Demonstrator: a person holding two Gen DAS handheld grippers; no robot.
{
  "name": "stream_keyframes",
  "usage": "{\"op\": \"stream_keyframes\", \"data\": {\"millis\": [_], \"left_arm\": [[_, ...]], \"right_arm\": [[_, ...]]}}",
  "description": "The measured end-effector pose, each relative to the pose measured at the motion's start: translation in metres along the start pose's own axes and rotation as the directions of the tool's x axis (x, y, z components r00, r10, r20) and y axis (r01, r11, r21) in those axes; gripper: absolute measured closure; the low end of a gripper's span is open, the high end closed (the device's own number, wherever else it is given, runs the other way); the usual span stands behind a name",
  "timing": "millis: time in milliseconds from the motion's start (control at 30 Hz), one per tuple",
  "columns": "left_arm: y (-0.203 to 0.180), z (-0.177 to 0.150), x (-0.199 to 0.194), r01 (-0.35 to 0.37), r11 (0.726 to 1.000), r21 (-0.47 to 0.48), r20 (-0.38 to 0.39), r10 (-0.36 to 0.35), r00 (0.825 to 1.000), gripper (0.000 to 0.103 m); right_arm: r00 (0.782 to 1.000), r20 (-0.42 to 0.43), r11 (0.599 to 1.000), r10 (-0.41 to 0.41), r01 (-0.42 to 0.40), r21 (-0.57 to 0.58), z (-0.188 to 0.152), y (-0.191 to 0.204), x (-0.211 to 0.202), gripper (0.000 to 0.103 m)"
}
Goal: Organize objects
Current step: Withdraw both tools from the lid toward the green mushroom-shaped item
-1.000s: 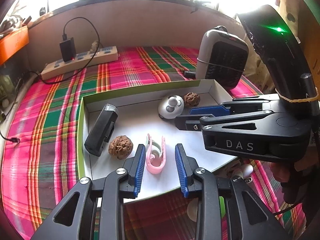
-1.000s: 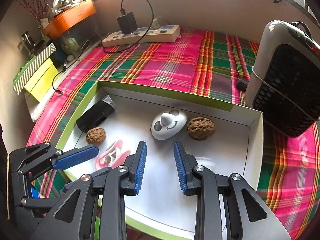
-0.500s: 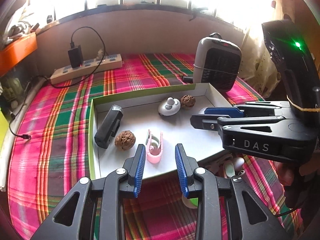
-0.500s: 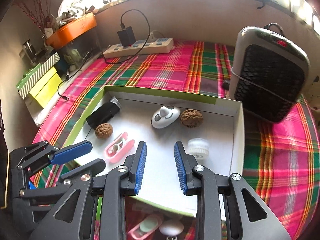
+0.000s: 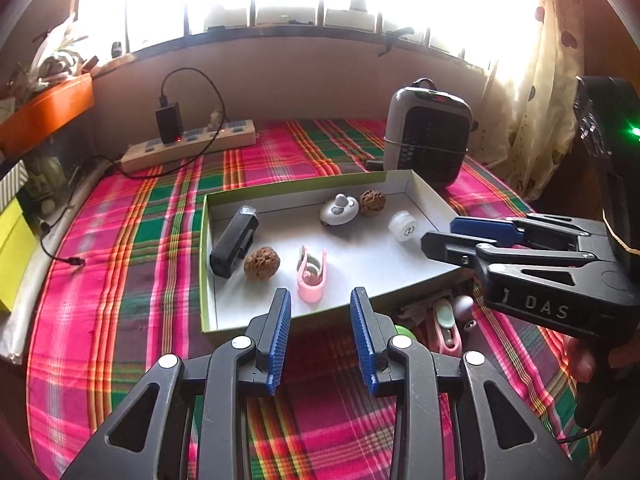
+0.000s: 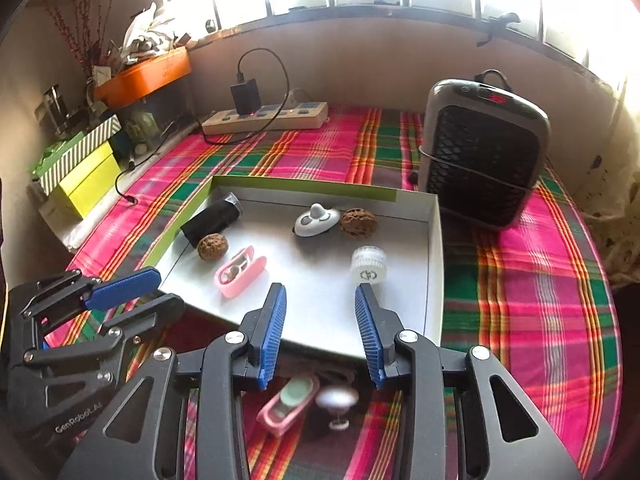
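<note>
A shallow white tray with a green rim (image 5: 304, 184) (image 6: 304, 184) lies on the plaid cloth. It holds a black device (image 5: 234, 240), two walnuts (image 5: 262, 263) (image 5: 372, 202), a pink clip (image 5: 310, 276), a white round gadget (image 5: 339, 210) and a white cap (image 6: 369, 266). My left gripper (image 5: 318, 300) hovers open over the tray's near edge, empty. My right gripper (image 6: 320, 292) hangs at the near right corner, its jaws opening with nothing between them. A pink case (image 6: 288, 404) and a white knob (image 6: 336, 398) lie on the cloth below it.
A grey heater (image 6: 480, 152) stands just behind the tray's right corner. A power strip (image 5: 188, 146) with a plugged charger lies along the back wall. Yellow and striped boxes (image 6: 80, 172) and an orange bin (image 6: 144, 72) line the left side. A curtain (image 5: 532, 120) hangs at right.
Both grippers have drawn back and up from the tray, so more of the table shows. The white cap has come into view. The right jaws stand wider.
</note>
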State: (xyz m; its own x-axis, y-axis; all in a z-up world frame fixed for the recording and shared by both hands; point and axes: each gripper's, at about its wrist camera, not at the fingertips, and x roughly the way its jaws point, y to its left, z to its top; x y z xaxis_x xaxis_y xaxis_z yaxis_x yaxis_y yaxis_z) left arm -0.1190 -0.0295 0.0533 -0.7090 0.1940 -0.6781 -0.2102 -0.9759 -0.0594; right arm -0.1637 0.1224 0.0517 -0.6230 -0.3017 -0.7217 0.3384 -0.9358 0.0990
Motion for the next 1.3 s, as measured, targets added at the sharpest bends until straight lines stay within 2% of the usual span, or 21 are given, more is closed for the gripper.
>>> {"op": "stream_keyframes", "data": {"millis": [100,167,500,1067,1300], "left_arm": [[-0.002,-0.005,-0.005,-0.018,1.000,0.013,0.009,0.018,1.000,0.073],[-0.003,-0.007,-0.008,-0.013,1.000,0.014,0.008,0.013,1.000,0.072],[-0.010,-0.017,-0.012,0.007,1.000,0.016,0.002,-0.007,1.000,0.071],[-0.023,-0.028,-0.002,0.134,0.991,-0.013,-0.045,-0.135,0.990,0.062],[-0.028,-0.028,0.013,0.104,0.995,-0.011,-0.080,-0.104,0.991,0.062]], "right_arm": [[1.000,0.014,1.000,-0.003,0.003,0.020,-0.007,-0.001,-0.008,0.064],[1.000,0.020,0.999,-0.017,0.016,0.028,-0.012,-0.001,-0.011,0.059],[0.997,0.032,0.997,-0.067,0.066,0.042,-0.033,-0.004,-0.024,0.058],[0.990,0.013,0.986,-0.139,0.138,0.091,-0.072,-0.026,-0.038,0.058],[0.992,-0.006,0.986,-0.125,0.125,0.111,-0.080,-0.036,-0.036,0.058]]}}
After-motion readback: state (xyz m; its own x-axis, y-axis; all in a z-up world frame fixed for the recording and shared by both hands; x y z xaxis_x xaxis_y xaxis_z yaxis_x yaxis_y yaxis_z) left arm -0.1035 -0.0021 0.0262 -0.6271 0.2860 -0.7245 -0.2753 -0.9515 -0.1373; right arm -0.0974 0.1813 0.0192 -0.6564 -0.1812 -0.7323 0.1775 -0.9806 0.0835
